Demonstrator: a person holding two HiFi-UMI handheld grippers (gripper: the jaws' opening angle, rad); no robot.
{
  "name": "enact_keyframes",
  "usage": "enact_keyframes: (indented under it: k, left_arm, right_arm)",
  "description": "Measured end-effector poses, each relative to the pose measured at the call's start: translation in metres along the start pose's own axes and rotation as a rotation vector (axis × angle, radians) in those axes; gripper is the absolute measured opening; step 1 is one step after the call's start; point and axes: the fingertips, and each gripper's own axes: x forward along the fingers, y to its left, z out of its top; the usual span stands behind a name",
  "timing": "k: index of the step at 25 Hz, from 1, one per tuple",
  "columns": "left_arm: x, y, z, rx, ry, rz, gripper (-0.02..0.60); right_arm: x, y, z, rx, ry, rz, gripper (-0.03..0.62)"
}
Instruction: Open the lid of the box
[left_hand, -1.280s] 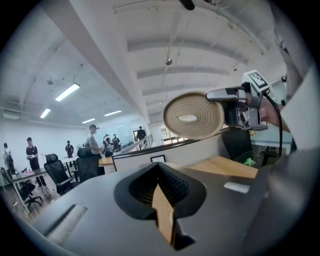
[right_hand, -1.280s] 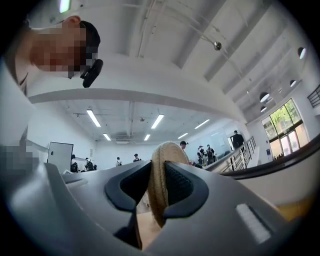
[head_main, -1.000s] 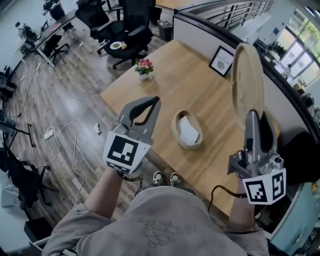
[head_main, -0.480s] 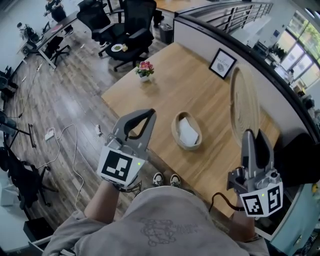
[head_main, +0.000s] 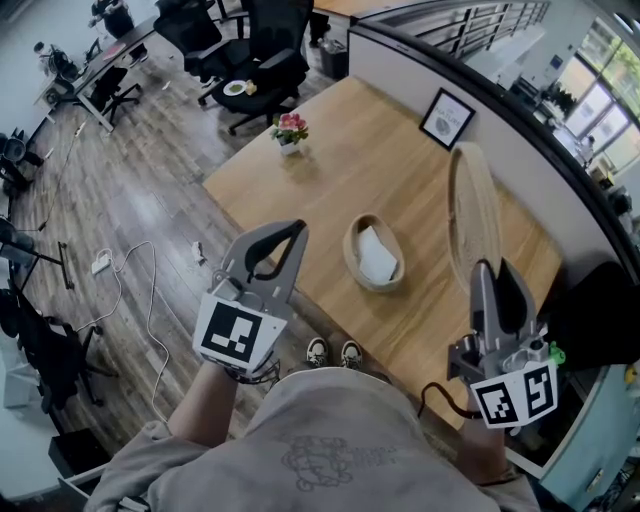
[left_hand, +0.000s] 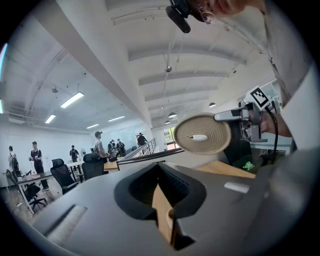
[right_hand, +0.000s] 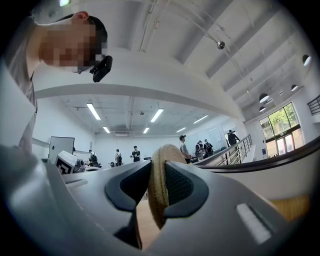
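Jaws of right gripper (head_main: 485, 270) pinched on rim of woven lid (head_main: 470, 210), lid upright above table (head_main: 330, 170), left gripper (head_main: 297, 231) jaws closed, empty, open box (head_main: 350, 260) between 2 grippers

The right gripper (head_main: 489, 272) sits lower than a second ago, and the lid (head_main: 470, 215) pinched above its jaws is turned nearly edge-on, showing less face. The left gripper (head_main: 296, 230) sits slightly nearer the person.

Bright, even light floods the pale rectangular wooden table (head_main: 330, 190), tall glass windows (head_main: 603, 45) glowing beyond its far side. Long white ceiling strip lights (right_hand: 93, 111) glare; fisheye bends every edge, corners black.
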Motion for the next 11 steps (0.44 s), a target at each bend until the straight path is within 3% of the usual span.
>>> enact_keyframes:
  k: [5, 11]
  left_arm:
    - [0.0, -0.003, 0.001, -0.041, -0.016, -0.013, 0.002]
    - [0.002, -0.006, 0.001, -0.019, -0.024, -0.015, 0.002]
  right_arm:
    - [-0.002, -0.001, -0.004, -0.002, 0.005, 0.003, 0.089]
    - [-0.003, -0.005, -0.011, -0.006, 0.028, 0.003, 0.089]
